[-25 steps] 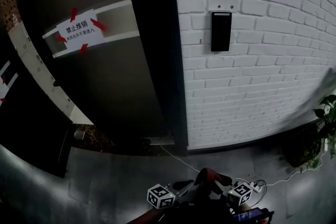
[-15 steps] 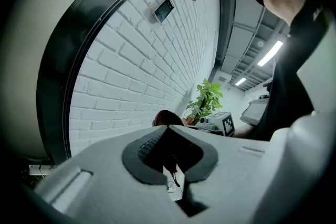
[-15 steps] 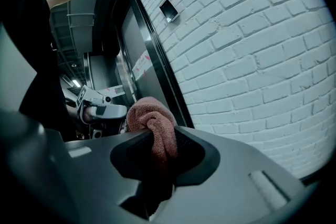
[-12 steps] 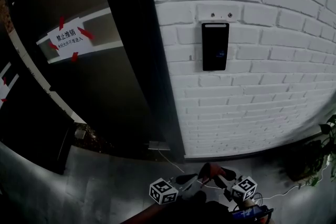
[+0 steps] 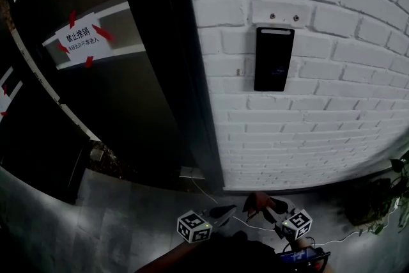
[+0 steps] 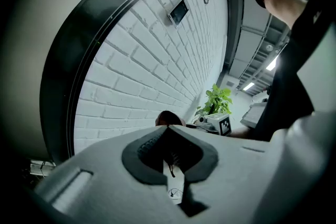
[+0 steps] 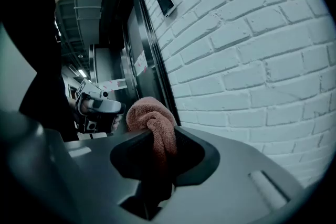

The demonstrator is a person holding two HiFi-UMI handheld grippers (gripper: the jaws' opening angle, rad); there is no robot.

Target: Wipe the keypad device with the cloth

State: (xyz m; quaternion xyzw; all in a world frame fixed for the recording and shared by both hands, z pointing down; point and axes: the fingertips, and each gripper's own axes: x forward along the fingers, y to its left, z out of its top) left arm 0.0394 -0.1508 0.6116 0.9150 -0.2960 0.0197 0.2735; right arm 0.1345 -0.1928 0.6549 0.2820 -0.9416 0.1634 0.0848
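The keypad device (image 5: 274, 59) is a black upright panel on the white brick wall (image 5: 332, 112), well above both grippers. It also shows small and high in both gripper views, as the keypad device (image 6: 178, 11) and the keypad device (image 7: 166, 2). My right gripper (image 7: 157, 136) is shut on a reddish-pink cloth (image 7: 153, 122), which bulges above the jaws. In the head view the cloth (image 5: 258, 201) sits at the bottom, by the right gripper (image 5: 267, 206). My left gripper (image 6: 168, 128) is shut with nothing in it, low beside the right one; its marker cube (image 5: 193, 227) shows in the head view.
A dark door frame (image 5: 185, 73) stands left of the wall. Beyond it is a door with a white notice (image 5: 82, 37) taped in red. A potted plant (image 5: 386, 201) stands at the lower right. A white cable (image 5: 211, 192) runs along the grey floor.
The head view has closed in on the wall, so the keypad device looks larger and more central. Both grippers stay low near the bottom edge, the cloth still held.
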